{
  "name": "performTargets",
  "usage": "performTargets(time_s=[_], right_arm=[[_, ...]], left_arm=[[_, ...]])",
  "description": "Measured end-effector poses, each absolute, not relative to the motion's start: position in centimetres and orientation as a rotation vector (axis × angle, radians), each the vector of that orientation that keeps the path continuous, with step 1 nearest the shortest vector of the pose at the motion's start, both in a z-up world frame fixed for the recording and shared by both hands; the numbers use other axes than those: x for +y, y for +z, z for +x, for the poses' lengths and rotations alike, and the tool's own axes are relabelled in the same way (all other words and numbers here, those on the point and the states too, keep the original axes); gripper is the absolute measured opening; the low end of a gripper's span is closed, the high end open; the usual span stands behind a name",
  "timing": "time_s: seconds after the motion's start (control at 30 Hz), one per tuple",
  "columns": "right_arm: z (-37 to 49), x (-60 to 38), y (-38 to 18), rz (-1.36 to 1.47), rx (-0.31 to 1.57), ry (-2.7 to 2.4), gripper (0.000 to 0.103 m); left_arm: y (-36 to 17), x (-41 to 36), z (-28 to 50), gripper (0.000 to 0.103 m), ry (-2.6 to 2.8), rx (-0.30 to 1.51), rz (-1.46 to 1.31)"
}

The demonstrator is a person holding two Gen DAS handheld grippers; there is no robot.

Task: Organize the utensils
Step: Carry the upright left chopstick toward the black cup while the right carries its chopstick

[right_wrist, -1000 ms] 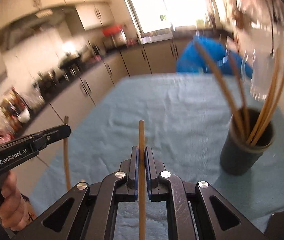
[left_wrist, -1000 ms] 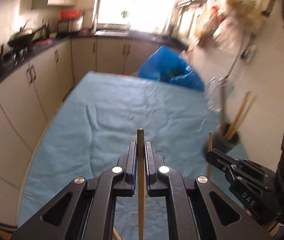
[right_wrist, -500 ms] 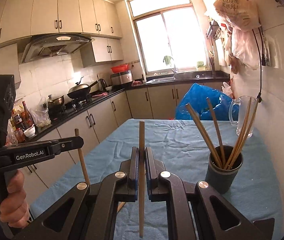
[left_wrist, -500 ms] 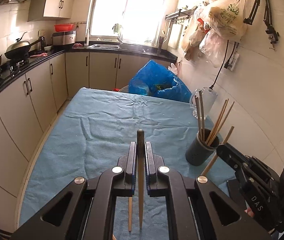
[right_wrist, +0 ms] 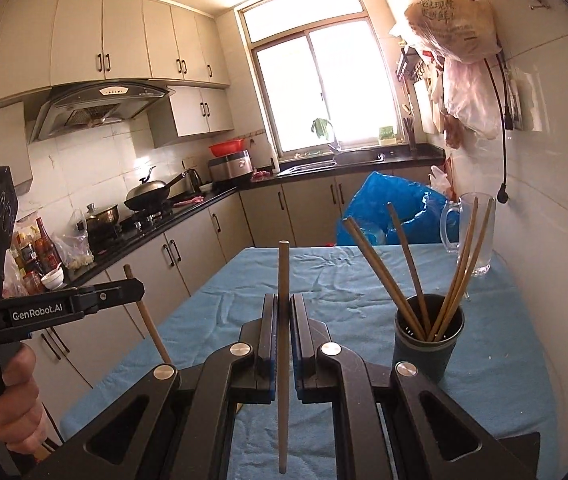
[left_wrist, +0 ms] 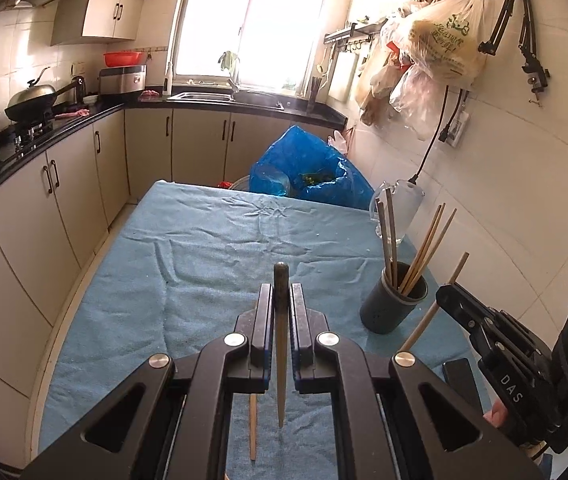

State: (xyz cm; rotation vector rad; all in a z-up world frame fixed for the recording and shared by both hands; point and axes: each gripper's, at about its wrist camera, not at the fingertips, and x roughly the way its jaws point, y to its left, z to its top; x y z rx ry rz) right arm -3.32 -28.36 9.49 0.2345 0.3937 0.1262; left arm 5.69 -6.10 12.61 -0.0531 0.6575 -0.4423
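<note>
My left gripper (left_wrist: 282,300) is shut on a wooden chopstick (left_wrist: 281,344) that stands upright between its pads. My right gripper (right_wrist: 283,312) is shut on another wooden chopstick (right_wrist: 283,360), also upright. Both are held above the near end of the table. A dark cup (left_wrist: 393,300) holding several chopsticks stands on the table's right side; it also shows in the right wrist view (right_wrist: 427,340). A loose chopstick (left_wrist: 252,426) lies on the cloth under the left gripper. The right gripper shows in the left wrist view (left_wrist: 443,296), the left in the right wrist view (right_wrist: 136,288).
The table is covered by a blue cloth (left_wrist: 204,248). A glass mug (right_wrist: 471,236) stands by the right wall, a blue plastic bag (left_wrist: 307,172) at the far end. A dark phone (left_wrist: 459,376) lies near the cup. Kitchen cabinets (left_wrist: 44,200) run along the left.
Both grippers have risen and pulled back from the cup, each still holding its chopstick. The view has steadied after motion blur a second ago.
</note>
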Motion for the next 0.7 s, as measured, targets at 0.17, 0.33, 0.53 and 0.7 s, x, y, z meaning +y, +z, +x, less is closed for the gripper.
performTargets(time_s=[0.17, 0.33, 0.53, 0.7], right_arm=[[-3.4, -28.8, 9.4, 0.251, 0.397, 0.115, 0.007], [-3.8, -29.0, 9.9, 0.246, 0.381, 0.105, 0.007], [-4.0, -29.4, 10.0, 0.259, 0.374, 0.094, 0.007], [-4.2, -29.4, 10.0, 0.265, 0.373, 0.091, 0.007]], left_arm=[[12.9, -6.2, 5.4, 0.007, -0.447, 0.650, -0.052], [13.4, -6.2, 5.1, 0.007, -0.451, 0.637, -0.053], [13.3, -6.3, 5.0, 0.007, -0.459, 0.640, -0.046], [13.3, -6.4, 4.9, 0.007, -0.463, 0.642, -0.045]])
